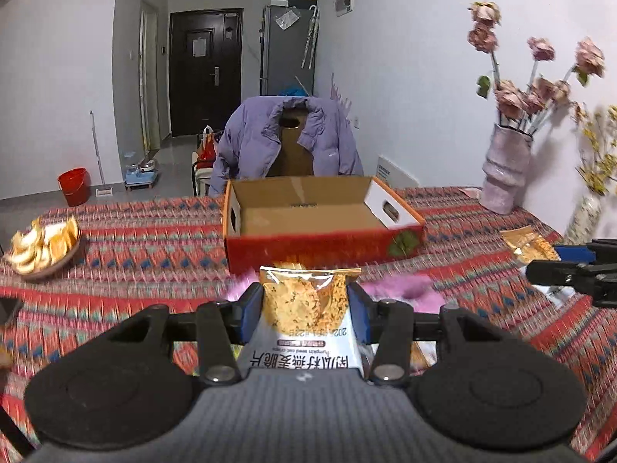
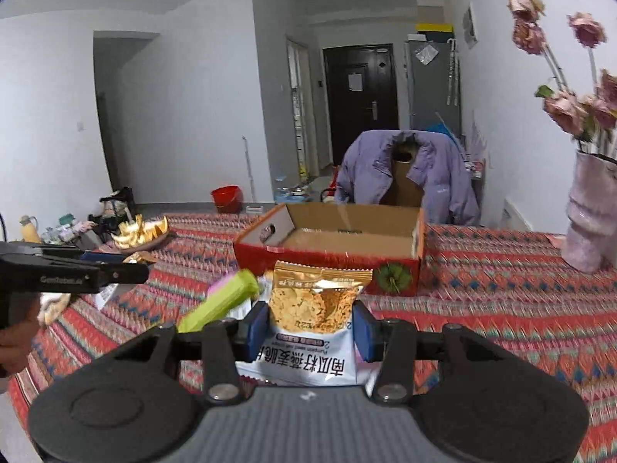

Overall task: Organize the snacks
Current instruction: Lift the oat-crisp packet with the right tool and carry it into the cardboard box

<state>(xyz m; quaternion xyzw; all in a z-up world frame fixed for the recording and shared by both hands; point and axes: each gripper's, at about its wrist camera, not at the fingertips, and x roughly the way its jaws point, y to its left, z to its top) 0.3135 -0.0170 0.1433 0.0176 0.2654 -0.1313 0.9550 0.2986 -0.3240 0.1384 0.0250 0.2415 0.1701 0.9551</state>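
Left gripper [image 1: 306, 310]: nearest the left wrist camera; blue pads clamp the sides of a snack packet [image 1: 304, 320], which stands upright between them above the tablecloth, pointing toward the box.
Left packet: glossy film, white lower half with dark print, gold sealed top edge, a picture of round seeded crisps.
Plate of orange slices [image 1: 42, 245]: far left on the table, a shallow brown dish piled with wedge-shaped pieces.
Tablecloth [image 1: 135, 239]: woven, red with zigzag bands of blue and cream.
Cardboard box [image 1: 320, 223]: open-topped, brown corrugated inside, red printed outside with a green leaf mark, oval hand-holes in the end walls; it sits on the cloth just beyond the held packet.
Right gripper [image 2: 310, 326]: blue pads closed on a second packet [image 2: 312, 324] of the same kind, held upright in front of the box's red wall.
Green tube [image 2: 219, 303]: smooth, rounded, lime-coloured, lying tilted on the cloth left of the right gripper.
Loose packet [image 1: 528, 245]: gold and orange, lying flat on the cloth right of the box.
Vase [image 1: 505, 169]: ribbed, pale pink, holding dried pink roses at the table's right edge.
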